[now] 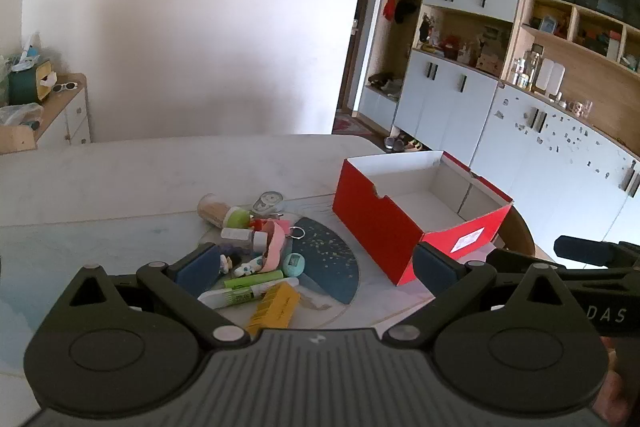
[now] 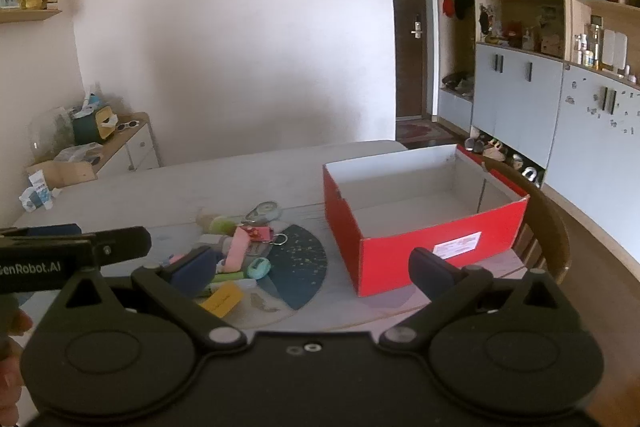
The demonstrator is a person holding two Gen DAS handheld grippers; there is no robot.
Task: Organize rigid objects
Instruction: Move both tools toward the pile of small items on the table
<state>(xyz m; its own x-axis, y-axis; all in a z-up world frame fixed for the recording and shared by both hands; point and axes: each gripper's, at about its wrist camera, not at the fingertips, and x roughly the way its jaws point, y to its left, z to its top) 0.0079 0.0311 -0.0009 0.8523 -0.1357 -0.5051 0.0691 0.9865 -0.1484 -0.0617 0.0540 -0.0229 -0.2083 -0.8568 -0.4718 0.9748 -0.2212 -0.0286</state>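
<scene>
While the left gripper hovers with jaws spread wide and empty, the pile of small objects lies between and beyond them, the red box past the right jaw. From the right wrist, the right gripper gapes likewise; the pile sits beyond its left jaw, the box beyond its right.
</scene>
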